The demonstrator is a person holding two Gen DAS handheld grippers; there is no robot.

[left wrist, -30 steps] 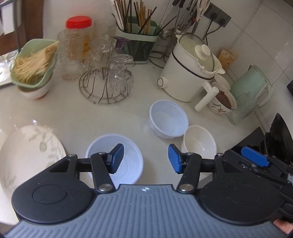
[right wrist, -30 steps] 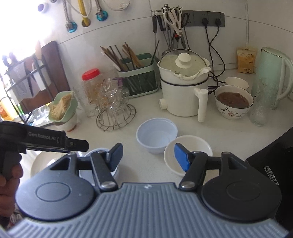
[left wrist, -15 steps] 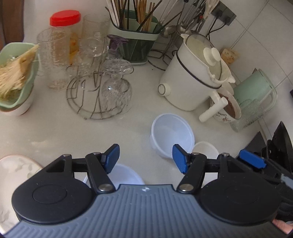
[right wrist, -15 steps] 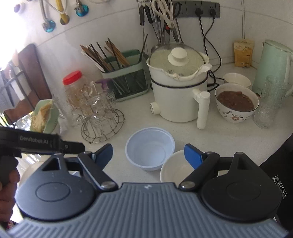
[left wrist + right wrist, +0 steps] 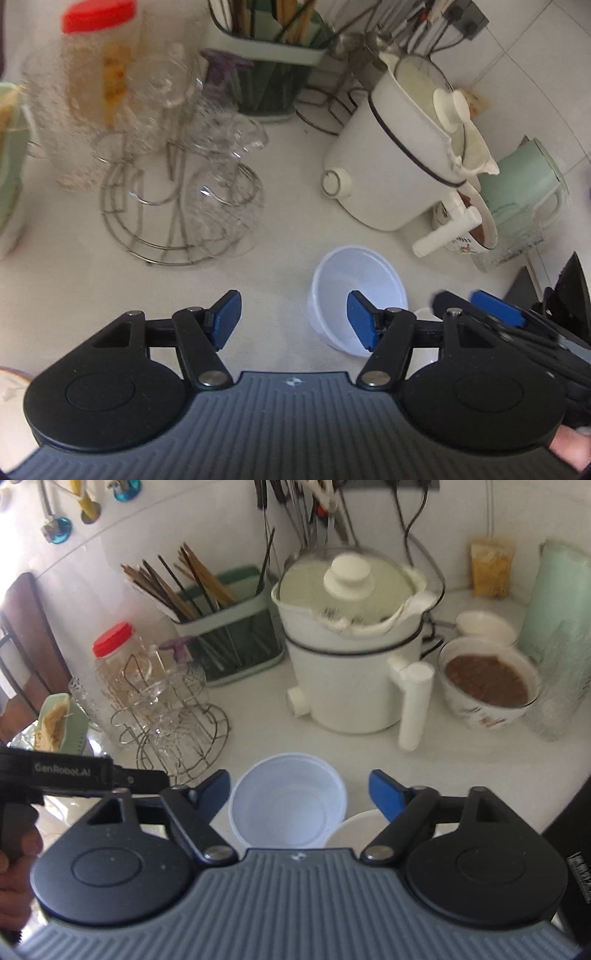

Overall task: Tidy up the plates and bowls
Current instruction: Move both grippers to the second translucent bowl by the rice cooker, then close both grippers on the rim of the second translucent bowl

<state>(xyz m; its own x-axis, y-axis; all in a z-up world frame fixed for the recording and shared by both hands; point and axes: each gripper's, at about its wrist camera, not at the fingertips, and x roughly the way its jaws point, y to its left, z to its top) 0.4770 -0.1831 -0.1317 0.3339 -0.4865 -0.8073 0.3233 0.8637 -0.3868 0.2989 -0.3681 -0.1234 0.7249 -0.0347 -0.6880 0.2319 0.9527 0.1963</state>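
A translucent white plastic bowl (image 5: pixel 288 805) stands upright on the counter, and a small white ceramic bowl (image 5: pixel 354 827) touches its right side. My right gripper (image 5: pixel 299 794) hovers over the plastic bowl. Its jaws are closing, with the bowl lying between the blue fingers and neither pad touching it. My left gripper (image 5: pixel 293 319) is open over bare counter just left of the plastic bowl (image 5: pixel 356 291); its right finger (image 5: pixel 362 321) overlaps the bowl's rim in the view. A sliver of a patterned plate (image 5: pixel 7 384) shows at the lower left edge.
Behind the bowls stands a white electric pot (image 5: pixel 354 672) with its handle pointing forward, beside a bowl of brown food (image 5: pixel 487 683) and a green kettle (image 5: pixel 524 184). A wire rack of glasses (image 5: pixel 177 206) stands on the left, a chopstick holder (image 5: pixel 229 642) at the back, and a black stove edge (image 5: pixel 569 295) on the right.
Both grippers moved forward and lower toward the plastic bowl, and both stand wider open. The second plastic bowl and most of the plate slipped out of the left view.
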